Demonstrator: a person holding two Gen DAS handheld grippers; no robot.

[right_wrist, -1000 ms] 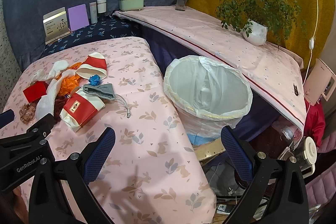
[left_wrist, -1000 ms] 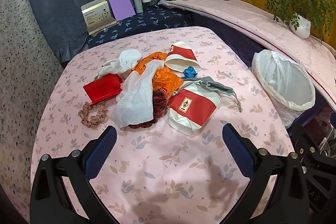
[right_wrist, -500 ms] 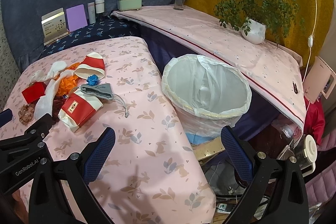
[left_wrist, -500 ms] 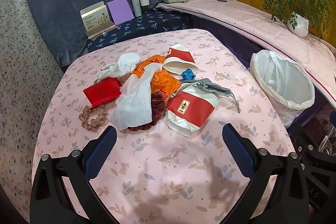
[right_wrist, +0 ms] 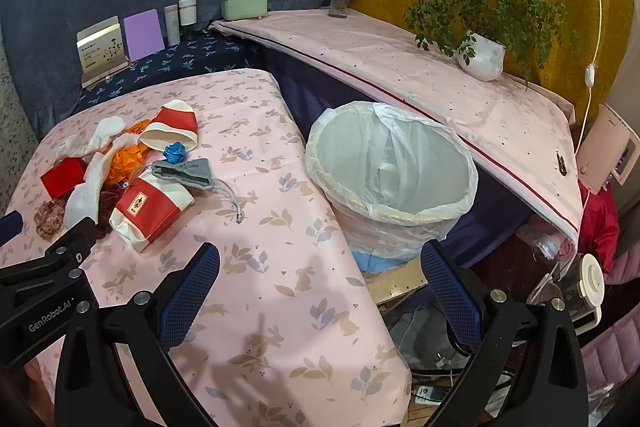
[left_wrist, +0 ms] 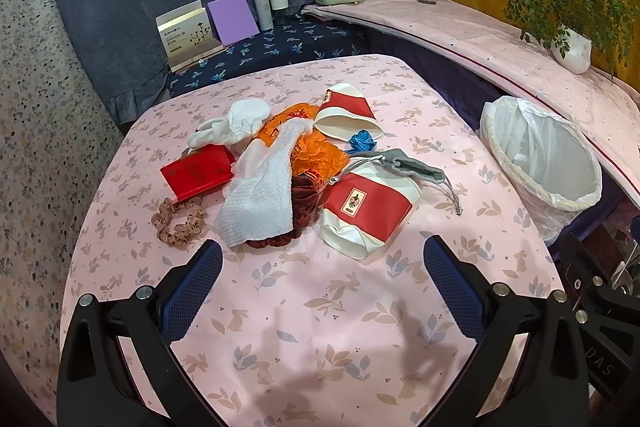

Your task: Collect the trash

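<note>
Blue-padded left tongs (left_wrist: 322,281) and right tongs (right_wrist: 320,281) wide apart, empty, above tablecloth (left_wrist: 304,311).

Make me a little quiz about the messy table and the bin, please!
1. True or false: the trash bin already has rubbish lying in it.
2. Which thing lies partly on top of the nearer red and white paper cup? A) the grey drawstring pouch B) the pink scrunchie C) the red envelope
3. Fill in: the left gripper and the right gripper are both ____ and hold nothing.

Key: 1 false, only the white liner shows inside. 2 A. 3 open.
</note>
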